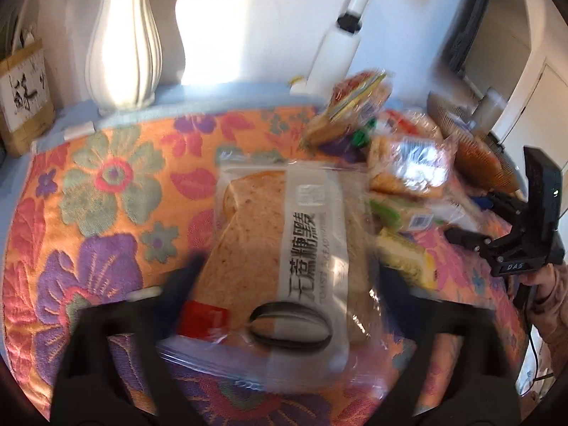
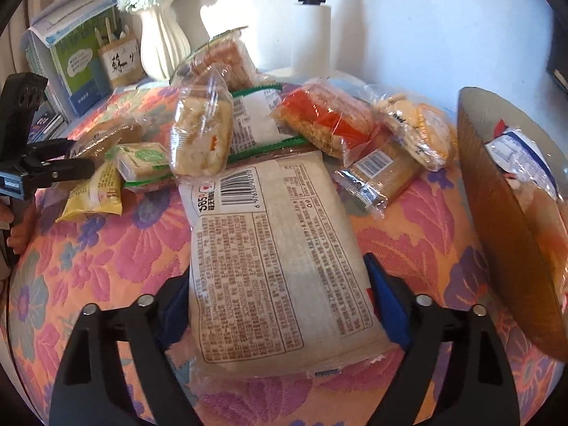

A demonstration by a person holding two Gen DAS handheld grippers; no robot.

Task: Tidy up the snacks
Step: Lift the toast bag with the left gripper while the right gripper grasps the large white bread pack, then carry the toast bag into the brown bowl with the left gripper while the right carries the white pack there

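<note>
Snack packets lie on a counter (image 2: 88,266) covered by an orange cloth with pink, purple and green flowers. The landmark is the big pale packet (image 2: 277,266), label side up with its barcode showing; the right hand-held gripper (image 2: 277,305) straddles its near end, blue pads at both edges, pressing on the wrapper as far as can be told. Behind that packet sits the heap of wrapped snacks (image 2: 319,120). Right of it stands a brown bowl (image 2: 504,234) with a blue-and-white packet (image 2: 518,159) inside. Left of it, the left hand-held gripper (image 1: 284,273) is closed around a bag of sliced toast bread (image 1: 284,241), fingers against both sides. Farther back, by the white wall, stand a white ribbed vase (image 2: 159,49) with flowers, a white lamp post (image 2: 312,28), books (image 2: 74,56) and a small sign (image 2: 120,60).
</note>
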